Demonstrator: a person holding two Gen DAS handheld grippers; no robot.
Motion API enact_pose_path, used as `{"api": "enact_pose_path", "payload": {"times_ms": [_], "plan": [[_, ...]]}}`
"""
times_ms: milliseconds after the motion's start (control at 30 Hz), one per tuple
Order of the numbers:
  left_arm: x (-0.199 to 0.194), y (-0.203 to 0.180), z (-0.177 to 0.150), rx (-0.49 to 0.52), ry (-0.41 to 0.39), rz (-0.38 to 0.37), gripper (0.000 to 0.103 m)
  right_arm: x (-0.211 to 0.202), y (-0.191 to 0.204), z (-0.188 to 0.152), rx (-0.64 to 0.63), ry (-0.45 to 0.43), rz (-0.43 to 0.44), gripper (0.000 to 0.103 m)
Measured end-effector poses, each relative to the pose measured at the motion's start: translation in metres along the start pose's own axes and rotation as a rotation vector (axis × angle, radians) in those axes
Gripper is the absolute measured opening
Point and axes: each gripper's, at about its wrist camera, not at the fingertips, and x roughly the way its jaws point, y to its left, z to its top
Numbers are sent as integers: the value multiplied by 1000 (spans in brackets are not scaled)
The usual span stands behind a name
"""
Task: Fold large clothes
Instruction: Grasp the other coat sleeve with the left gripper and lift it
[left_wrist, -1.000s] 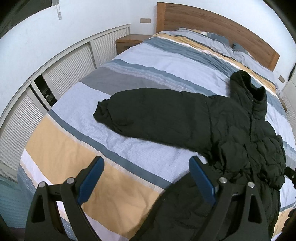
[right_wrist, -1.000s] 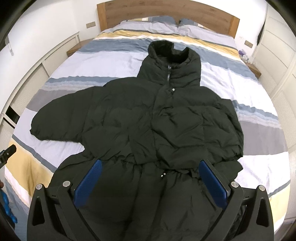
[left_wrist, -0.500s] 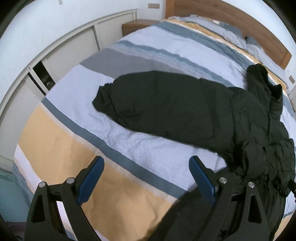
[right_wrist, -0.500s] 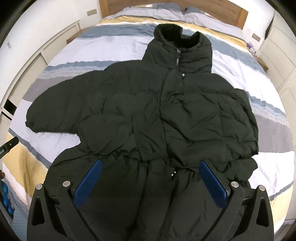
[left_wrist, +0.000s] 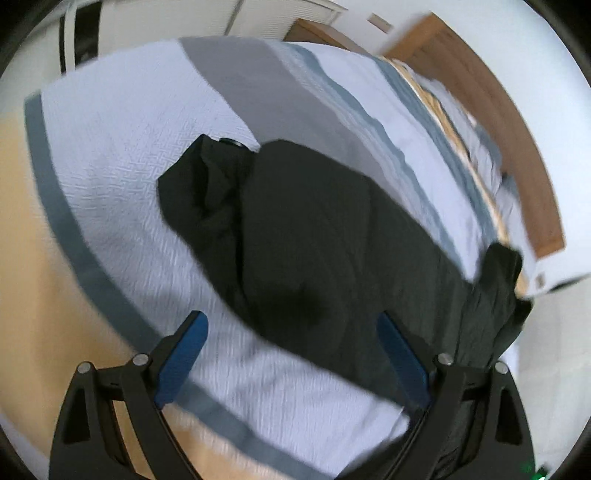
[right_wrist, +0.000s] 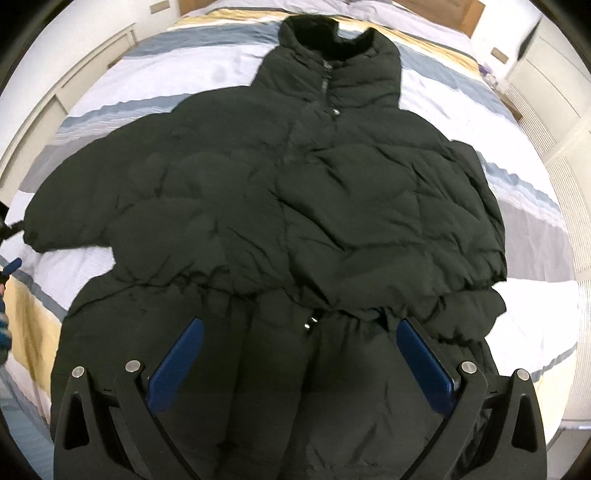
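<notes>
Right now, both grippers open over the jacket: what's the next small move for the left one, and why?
Probably ease the left gripper forward and down onto the sleeve, near its cuff, then close. The black puffer jacket lies front up on the striped bed with that sleeve stretched out sideways, unfolded. The gripper is wide open, holding nothing, and the sleeve lies just ahead of its fingers.

A big black coat (right_wrist: 295, 206) lies flat on a bed (right_wrist: 461, 107) with a striped cover. Its collar points to the far end, and its zip runs down the middle. One sleeve sticks out to the left. The other sleeve is folded over the front. The right gripper (right_wrist: 299, 362) is above the coat's bottom part, with its blue fingers (right_wrist: 177, 365) wide apart and nothing between them.
</notes>
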Motion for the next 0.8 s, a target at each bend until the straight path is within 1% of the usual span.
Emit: {"api": "enact_pose_path", "payload": {"times_ms": [133, 200, 333, 433, 467, 500, 533, 600, 633, 700, 800], "plan": [[20, 19, 19, -78, 21, -64, 92, 1, -9, -5, 23, 11, -15, 102], [31, 28, 25, -127, 32, -75, 92, 0, -14, -8, 31, 15, -26, 102], [44, 47, 27, -237, 34, -118, 92, -5, -24, -12, 47, 13, -45, 102], [49, 54, 28, -288, 22, -162, 91, -8, -30, -14, 56, 11, -56, 102], [50, 56, 29, -301, 20, -180, 87, -9, -33, -15, 60, 11, -60, 102], [51, 57, 30, -307, 21, -197, 75, -9, -34, -16, 63, 10, -62, 102], [53, 57, 31, -311, 26, -216, 69, -10, -36, -17, 67, 9, -64, 102], [55, 56, 33, -324, 35, -239, 49, -11, -38, -18, 71, 9, -64, 102], [56, 56, 33, -329, 37, -248, 45, -11, -39, -19, 74, 9, -64, 102], [56, 55, 34, -337, 39, -258, 31, -13, -40, -20, 75, 7, -61, 102], [53, 48, 37, -326, 37, -265, 16, -15, -41, -22, 73, 1, -58, 102]]}}
